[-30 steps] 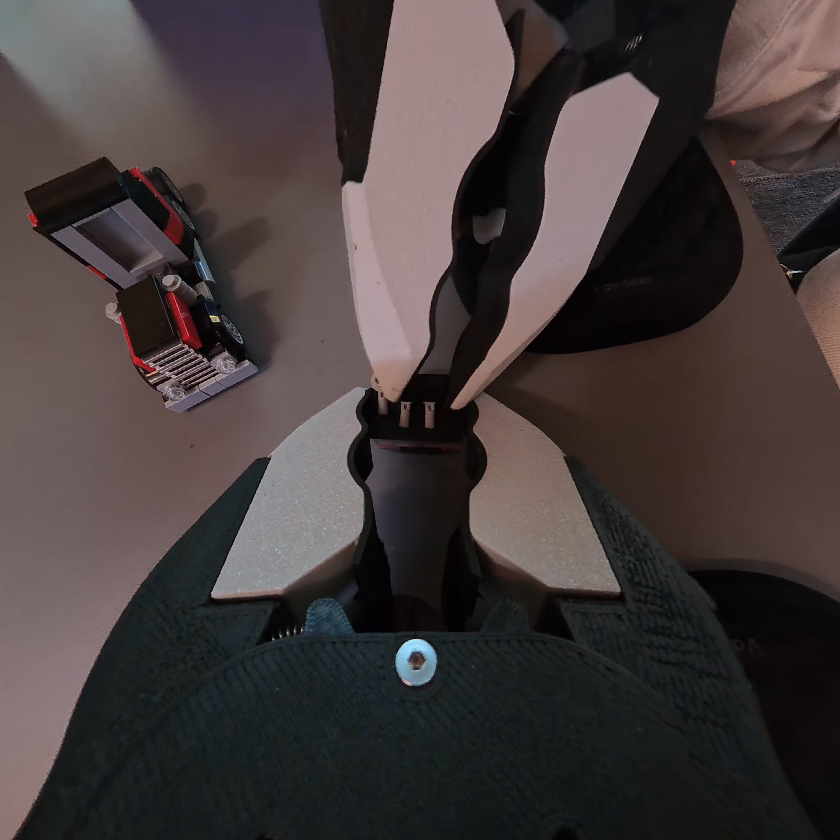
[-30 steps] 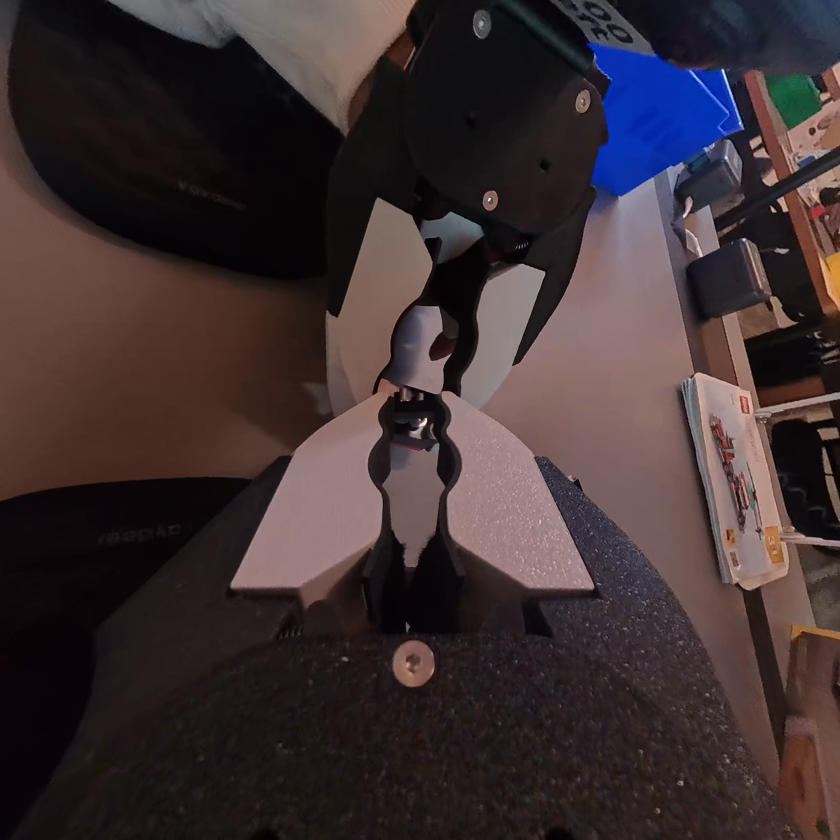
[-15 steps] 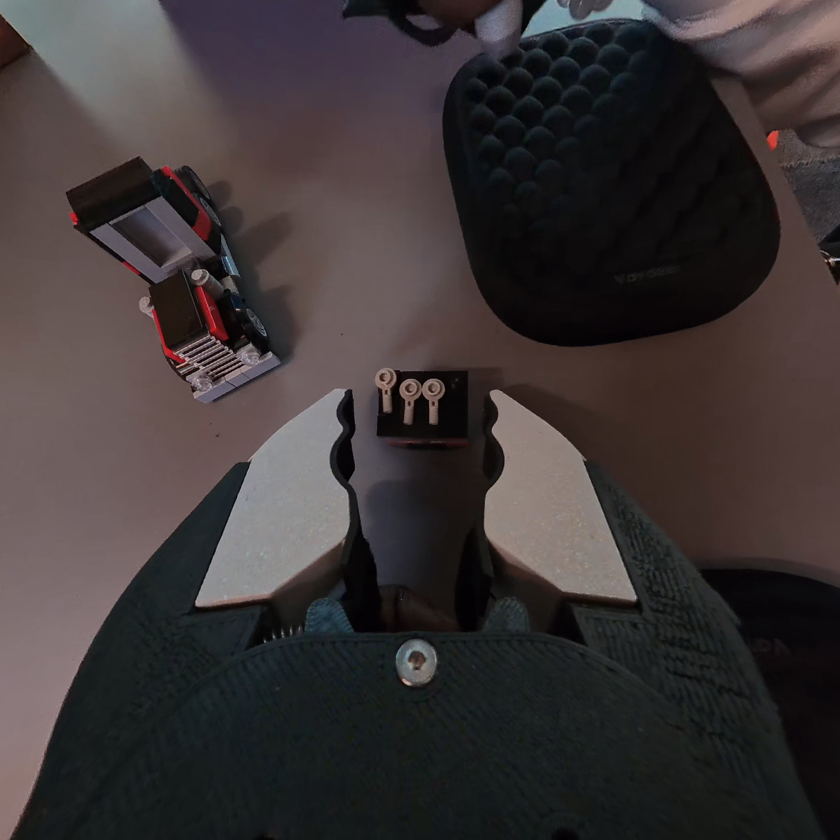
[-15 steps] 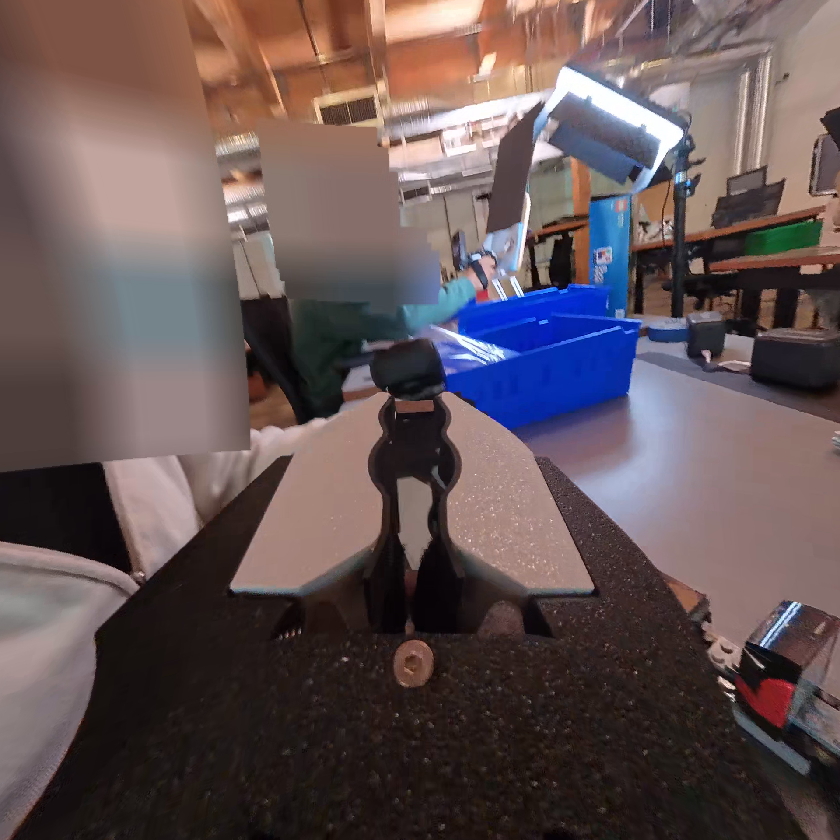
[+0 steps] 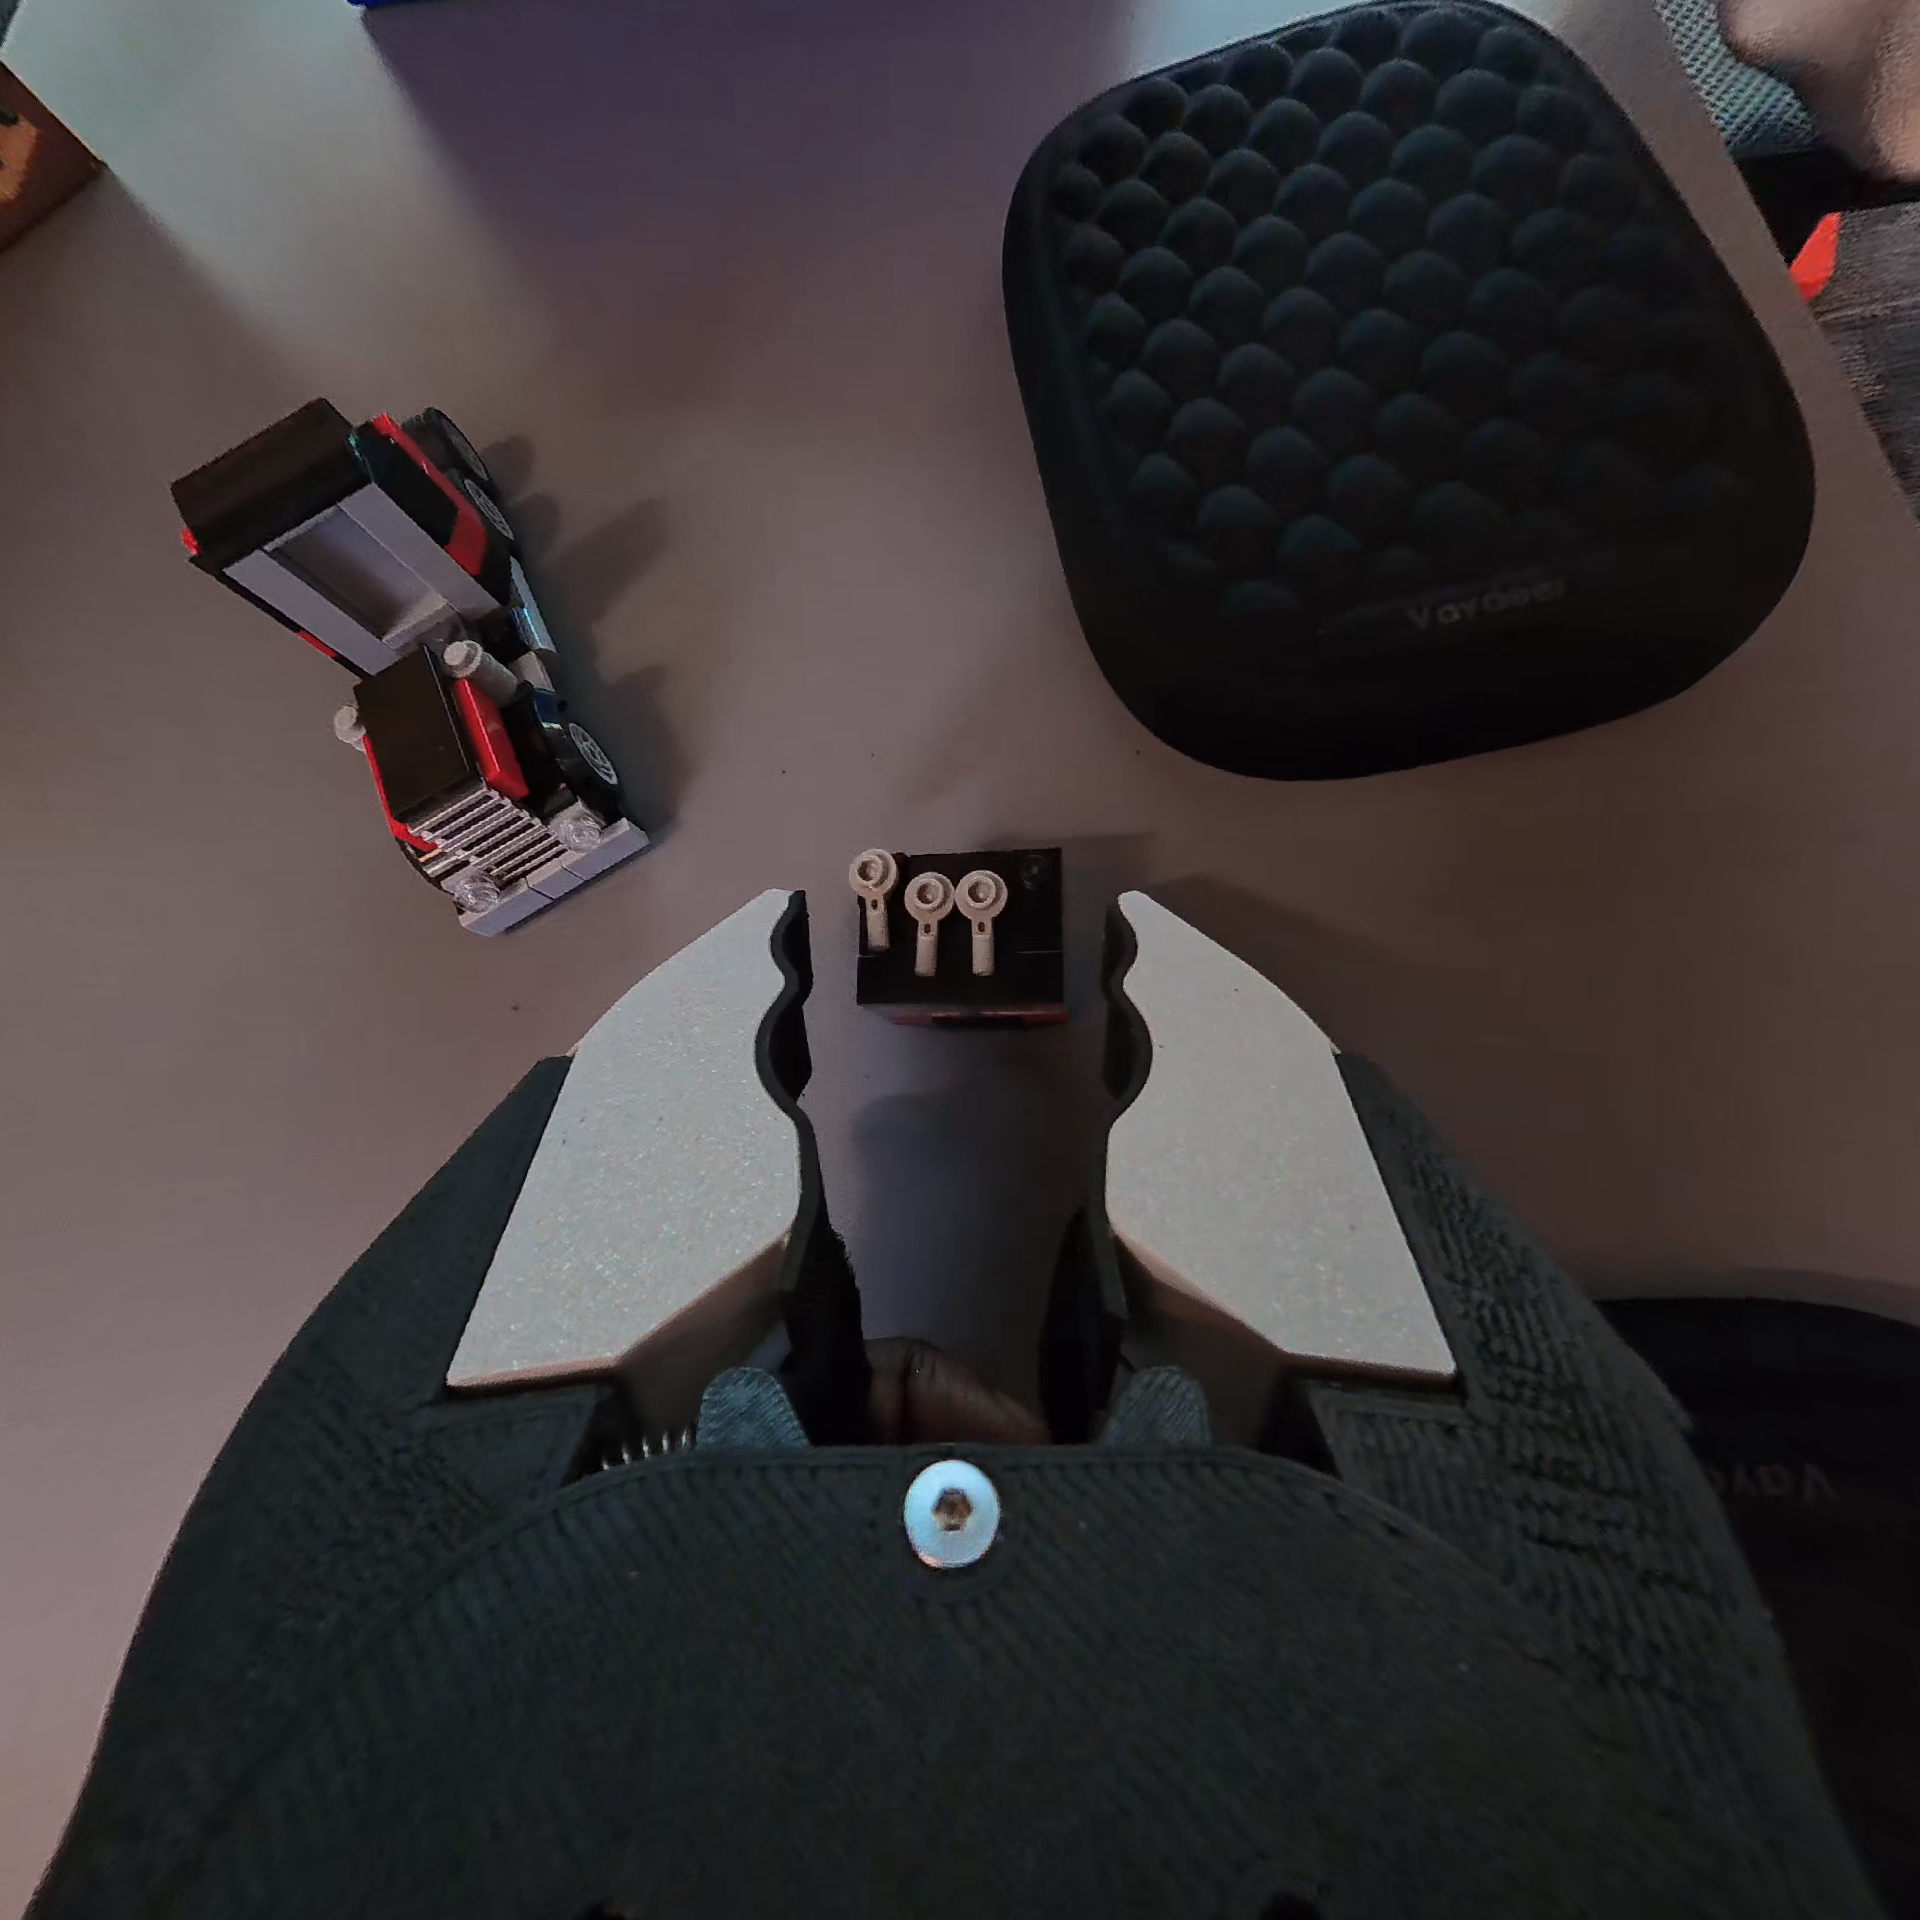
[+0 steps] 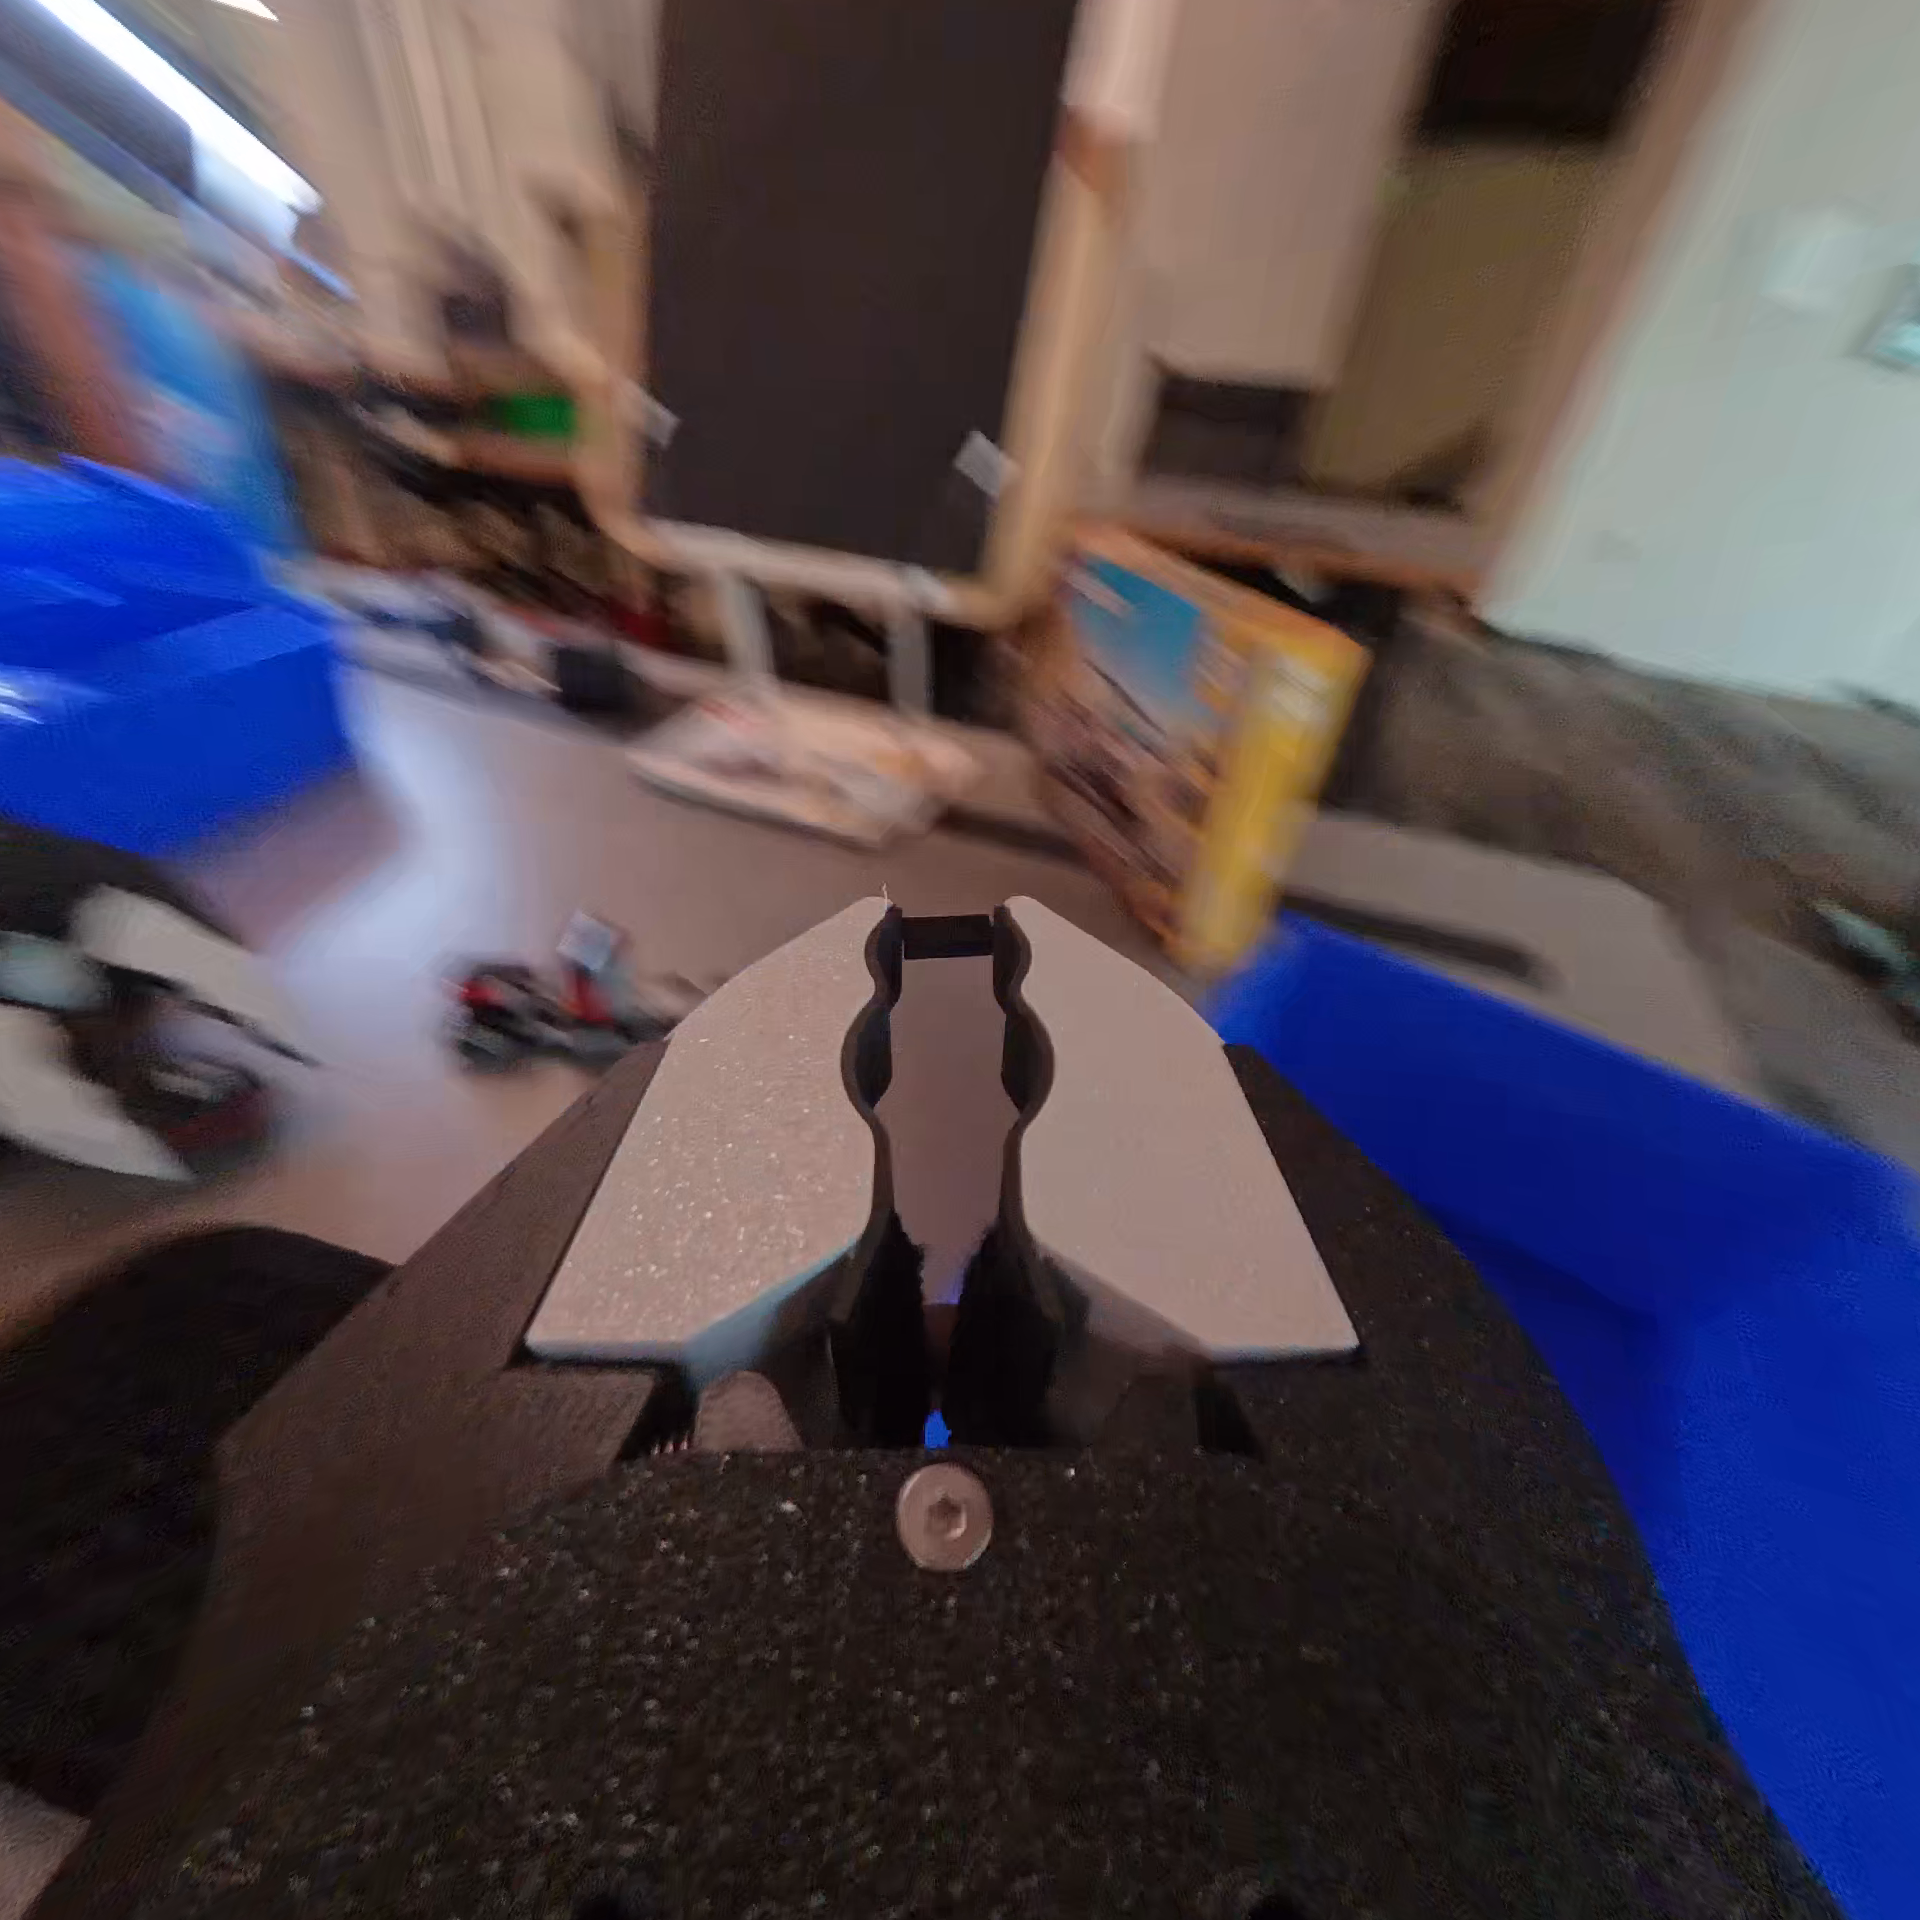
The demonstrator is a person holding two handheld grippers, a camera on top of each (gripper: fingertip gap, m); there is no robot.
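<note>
In the left wrist view my left gripper (image 5: pixel 958 902) is open just above the grey table (image 5: pixel 779 312). A small black brick block (image 5: pixel 1023 935) with three light grey levers (image 5: pixel 925 914) and a red underside lies on the table between the fingertips. There is a gap to each pad. In the right wrist view my right gripper (image 6: pixel 945 920) is in the air, shut on a small flat black piece (image 6: pixel 945 935) pinched at its fingertips. That view is motion-blurred.
A red, black and grey brick truck (image 5: pixel 447 675) stands left of the block. A black dimpled pad (image 5: pixel 1403 384) lies far right, another dark pad (image 5: pixel 1787 1455) near right. The right wrist view shows blue bins (image 6: pixel 1610 1247), a yellow box (image 6: pixel 1226 748) and a booklet (image 6: pixel 800 769). The left gripper's tips are roughly 35 centimeters from the right gripper's.
My left jaws opened and let go of the black block, which now rests on the table. My right gripper pulled away from the block with the small black piece in it and swung off to the side.
</note>
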